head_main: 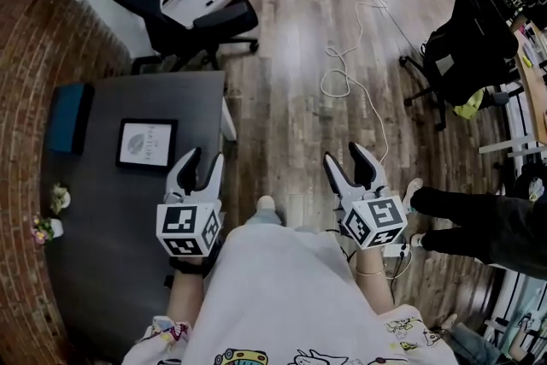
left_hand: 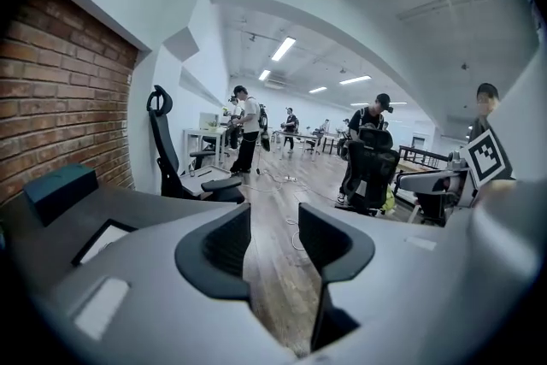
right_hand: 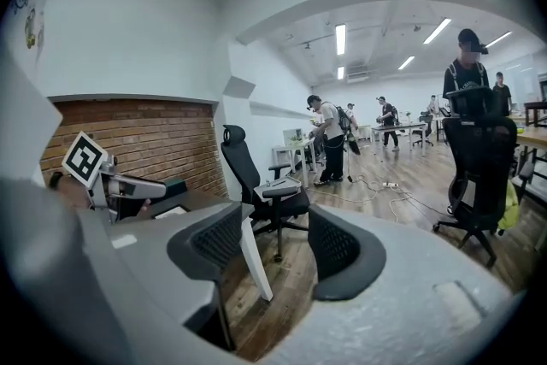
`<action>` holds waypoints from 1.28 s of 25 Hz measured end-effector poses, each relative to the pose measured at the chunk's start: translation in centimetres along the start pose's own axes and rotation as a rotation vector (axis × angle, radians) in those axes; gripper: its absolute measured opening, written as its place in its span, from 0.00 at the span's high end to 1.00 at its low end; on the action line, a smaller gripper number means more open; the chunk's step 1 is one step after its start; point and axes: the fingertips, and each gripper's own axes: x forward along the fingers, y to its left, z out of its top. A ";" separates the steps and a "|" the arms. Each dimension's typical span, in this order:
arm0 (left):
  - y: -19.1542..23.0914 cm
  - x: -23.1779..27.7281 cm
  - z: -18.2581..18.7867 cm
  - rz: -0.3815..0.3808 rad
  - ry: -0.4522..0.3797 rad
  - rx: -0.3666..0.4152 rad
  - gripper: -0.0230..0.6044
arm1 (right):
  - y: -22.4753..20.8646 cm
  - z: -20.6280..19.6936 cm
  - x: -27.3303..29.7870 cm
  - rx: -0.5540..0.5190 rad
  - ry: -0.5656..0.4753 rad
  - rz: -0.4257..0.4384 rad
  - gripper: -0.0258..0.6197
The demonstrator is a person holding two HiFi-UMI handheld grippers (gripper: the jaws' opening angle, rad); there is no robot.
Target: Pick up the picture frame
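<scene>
Picture frame (head_main: 146, 144) lies flat on the dark table (head_main: 102, 269), just ahead of your left gripper (head_main: 203, 160) and not touching it. That gripper's jaws stand wide apart, holding nothing. Your right gripper (head_main: 344, 156) hangs over the wooden floor (head_main: 282, 98), jaws likewise spread and empty.

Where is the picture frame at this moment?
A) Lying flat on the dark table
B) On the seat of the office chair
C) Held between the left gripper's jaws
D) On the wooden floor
A: the picture frame lies flat on the dark table, just ahead of the open, empty left gripper.
</scene>
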 end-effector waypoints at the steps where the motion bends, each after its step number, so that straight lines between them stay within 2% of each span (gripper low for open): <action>1: 0.9 0.1 0.0 0.012 0.000 -0.009 0.68 | 0.3 0.2 0.8 -0.001 0.005 0.007 0.59; 7: 5.8 -1.0 -0.6 0.126 -0.009 -0.091 0.67 | 3.6 1.1 5.6 -0.048 0.057 0.125 0.57; 14: 11.2 -3.6 -1.5 0.323 -0.032 -0.209 0.67 | 8.1 2.9 12.7 -0.117 0.110 0.324 0.56; 17: 12.9 -4.8 -1.6 0.426 -0.052 -0.259 0.67 | 10.5 4.0 16.4 -0.160 0.131 0.444 0.55; 22: 15.9 -7.8 -3.1 0.657 -0.092 -0.378 0.67 | 16.1 4.9 23.8 -0.256 0.182 0.685 0.55; 25: 17.5 -9.4 -3.2 0.770 -0.110 -0.433 0.67 | 20.0 5.7 27.1 -0.305 0.204 0.811 0.55; 32: 19.1 -10.6 -1.9 1.021 -0.151 -0.511 0.67 | 27.4 7.0 32.3 -0.380 0.242 1.117 0.55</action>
